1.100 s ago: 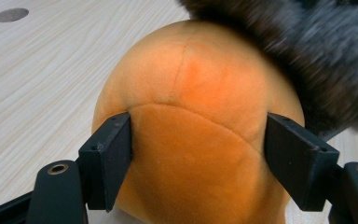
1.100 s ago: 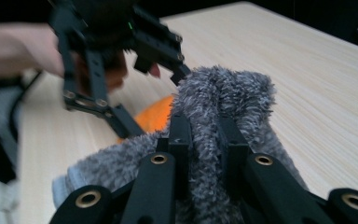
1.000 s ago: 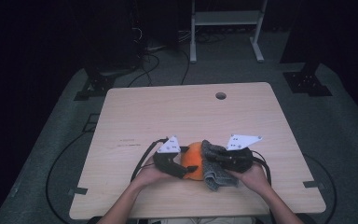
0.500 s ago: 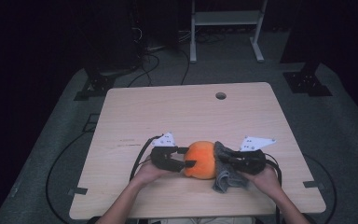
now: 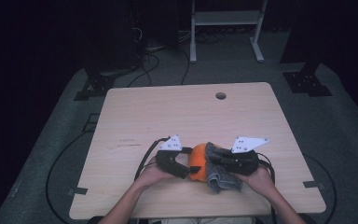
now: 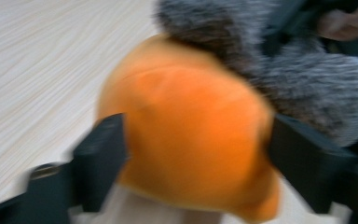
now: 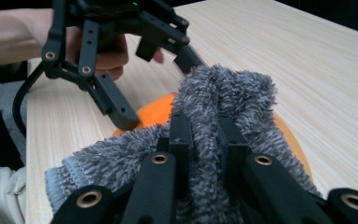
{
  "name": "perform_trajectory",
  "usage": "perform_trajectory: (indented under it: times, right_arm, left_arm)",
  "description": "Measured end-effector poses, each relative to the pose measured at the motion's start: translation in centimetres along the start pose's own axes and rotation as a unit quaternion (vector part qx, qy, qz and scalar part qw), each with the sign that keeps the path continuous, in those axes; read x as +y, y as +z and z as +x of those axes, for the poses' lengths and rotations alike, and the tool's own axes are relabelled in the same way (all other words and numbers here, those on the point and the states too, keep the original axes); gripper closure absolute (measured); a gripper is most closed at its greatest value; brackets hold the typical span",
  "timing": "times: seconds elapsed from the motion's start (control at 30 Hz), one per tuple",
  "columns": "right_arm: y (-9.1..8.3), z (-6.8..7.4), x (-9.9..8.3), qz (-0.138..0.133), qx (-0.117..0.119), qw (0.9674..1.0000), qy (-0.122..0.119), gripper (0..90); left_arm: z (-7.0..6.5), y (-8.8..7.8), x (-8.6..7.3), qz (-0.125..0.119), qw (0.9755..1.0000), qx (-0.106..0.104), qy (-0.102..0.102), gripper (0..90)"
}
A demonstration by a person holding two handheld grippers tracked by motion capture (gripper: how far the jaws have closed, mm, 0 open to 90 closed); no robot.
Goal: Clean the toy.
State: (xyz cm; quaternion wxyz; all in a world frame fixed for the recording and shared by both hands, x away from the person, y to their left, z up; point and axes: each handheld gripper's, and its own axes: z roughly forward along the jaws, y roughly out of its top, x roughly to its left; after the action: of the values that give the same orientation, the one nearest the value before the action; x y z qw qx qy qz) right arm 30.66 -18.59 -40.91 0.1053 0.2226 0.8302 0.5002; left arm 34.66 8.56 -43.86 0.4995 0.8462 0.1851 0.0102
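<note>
Between the two black jaws of the left gripper (image 6: 193, 154) sits a round, soft orange object (image 6: 191, 140) with a smooth fabric-like skin; the jaws press against its two flanks, one on each side, so they are clamped on it, and it bulges forward past their tips. Just beyond it, touching its far upper edge, lies a fluffy grey pile cloth (image 6: 279, 70), which drapes over the orange object's top and right shoulder. The right gripper (image 7: 200, 135) has its jaws drawn close together with a fold of that grey cloth (image 7: 223, 98) pinched between them; the cloth rises in a ridge ahead of the tips and spreads back over the jaws' bases. Past the ridge the orange object (image 7: 156, 112) peeks out on both sides, with one jaw of the left gripper touching its near edge. From above, both grippers meet over the orange object (image 5: 196, 158) near the front edge of the pale wooden table (image 5: 177, 112), the person's hands (image 5: 151, 173) holding them.
</note>
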Motion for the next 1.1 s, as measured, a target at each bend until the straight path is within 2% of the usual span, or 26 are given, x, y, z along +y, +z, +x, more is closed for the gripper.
perform_trajectory:
  times: [0.07,0.1,0.17,0.23,0.27,0.33,0.4,0.53,0.73,0.83,0.87,0.9,1.0,1.1]
  right_arm:
    - [-0.3,-0.2,-0.4,-0.006,0.003,0.9999,0.009,78.8]
    - [-0.3,-0.2,-0.5,-0.006,0.003,0.9999,0.009,78.8]
    - [-0.2,-0.1,-0.6,-0.005,0.001,1.0000,0.007,78.8]
    - [-0.2,-0.2,-0.6,-0.005,-0.003,1.0000,0.006,78.9]
    - [-0.2,-0.2,-0.6,-0.005,-0.006,1.0000,0.006,78.9]
    - [-0.2,-0.3,-0.5,-0.007,-0.009,0.9999,0.004,78.8]
    - [-0.6,-0.6,-0.6,-0.016,-0.006,0.9998,0.012,78.8]
    - [-1.5,-1.0,-1.1,-0.015,-0.022,0.9995,0.017,79.0]
    - [-3.8,-1.6,-2.1,0.009,-0.061,0.9978,0.022,79.1]
    - [-5.0,-1.7,-2.2,0.004,-0.068,0.9974,0.023,79.1]
    - [-5.3,-1.6,-2.1,0.002,-0.066,0.9975,0.025,79.1]
    - [-5.5,-1.6,-2.0,0.001,-0.062,0.9977,0.027,79.1]
    - [-5.1,-1.1,-1.4,-0.004,-0.053,0.9984,0.021,79.1]
    - [-3.2,-0.7,-0.6,-0.001,-0.045,0.9990,0.007,79.1]
  left_arm:
    - [0.5,0.5,-0.2,0.006,0.9996,-0.016,-0.024,8.8]
    - [0.5,0.7,-0.3,0.008,0.9995,-0.019,-0.024,8.2]
    - [0.3,1.0,-0.3,0.013,0.9997,-0.010,-0.016,9.9]
    - [0.1,1.0,-0.3,0.008,0.9999,-0.005,-0.012,24.6]
    - [-0.2,0.7,-0.2,0.006,1.0000,0.004,-0.001,33.7]
    - [-0.4,0.4,0.1,-0.001,0.9999,0.011,0.010,42.5]
    - [-0.4,0.1,0.3,-0.012,0.9999,0.008,0.006,46.0]
    - [-0.4,-0.1,0.8,-0.025,0.9996,0.009,0.004,49.8]
    - [-0.1,-0.9,1.0,-0.037,0.9991,0.017,-0.007,50.5]
    - [0.1,-1.2,0.9,-0.042,0.9989,0.018,-0.010,50.5]
    - [0.0,-1.3,0.9,-0.050,0.9984,0.023,-0.014,55.4]
    - [0.1,-1.3,1.1,-0.050,0.9984,0.022,-0.013,55.5]
    - [-0.1,-0.9,1.1,-0.047,0.9987,0.017,-0.012,54.0]
    - [-0.3,-0.7,1.1,-0.039,0.9991,0.014,-0.004,51.0]
